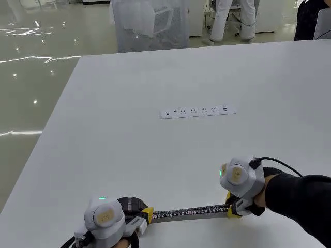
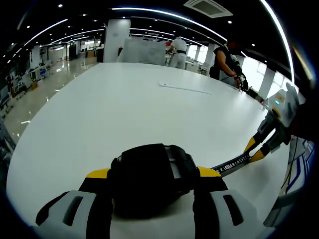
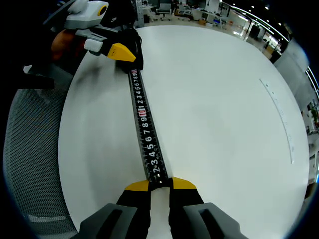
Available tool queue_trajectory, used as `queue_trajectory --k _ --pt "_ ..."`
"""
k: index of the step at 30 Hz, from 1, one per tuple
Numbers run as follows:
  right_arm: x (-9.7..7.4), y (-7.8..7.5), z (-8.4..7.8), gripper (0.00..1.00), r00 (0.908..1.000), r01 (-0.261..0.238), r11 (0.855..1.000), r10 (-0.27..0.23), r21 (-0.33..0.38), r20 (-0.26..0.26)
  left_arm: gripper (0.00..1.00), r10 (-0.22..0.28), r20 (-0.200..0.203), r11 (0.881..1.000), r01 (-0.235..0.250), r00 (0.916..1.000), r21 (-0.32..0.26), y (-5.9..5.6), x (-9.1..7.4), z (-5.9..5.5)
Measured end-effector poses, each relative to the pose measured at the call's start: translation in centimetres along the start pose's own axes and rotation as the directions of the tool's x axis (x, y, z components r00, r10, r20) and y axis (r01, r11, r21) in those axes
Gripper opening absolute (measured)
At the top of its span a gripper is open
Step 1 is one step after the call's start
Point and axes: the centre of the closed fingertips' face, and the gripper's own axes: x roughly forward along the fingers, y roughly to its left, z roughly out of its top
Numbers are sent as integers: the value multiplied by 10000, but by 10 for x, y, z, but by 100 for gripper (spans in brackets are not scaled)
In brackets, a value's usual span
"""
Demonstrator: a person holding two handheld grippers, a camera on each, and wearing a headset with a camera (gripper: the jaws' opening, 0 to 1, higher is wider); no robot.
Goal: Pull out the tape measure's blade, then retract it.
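Jaws both closed: L gripper [image 2: 152, 174] clamps tape measure case [image 1: 130, 205] at 7 o'clock on table [image 1: 155, 77], R gripper [image 3: 160, 184] pinches blade [image 3: 144, 124] tip at 5 o'clock; pull R straight toward 3 o'clock, blade flat, case pinned, no twist.

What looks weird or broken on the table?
Nothing stands out. The left gripper holds the tape measure's case, and the blade runs straight along the table to the right gripper, unkinked. The power strip lies flat farther back.

You've one left gripper [image 2: 153, 174], one right gripper [image 3: 160, 184], one tape measure [image 1: 129, 205], one power strip [image 1: 197, 111], one tabletop [image 1: 124, 134]
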Motion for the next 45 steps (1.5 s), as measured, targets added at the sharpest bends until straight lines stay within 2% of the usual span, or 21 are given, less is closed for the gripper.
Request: queue_trajectory --k 29,45 --pt "1 1 5 9 9999 82 9997 -80 221 -67 61 -46 21 10000 46 10000 64 -1 0 0" --pt "3 2 9 8 10000 69 10000 -69 39 -50 61 -66 34 9999 66 10000 94 0 0 0"
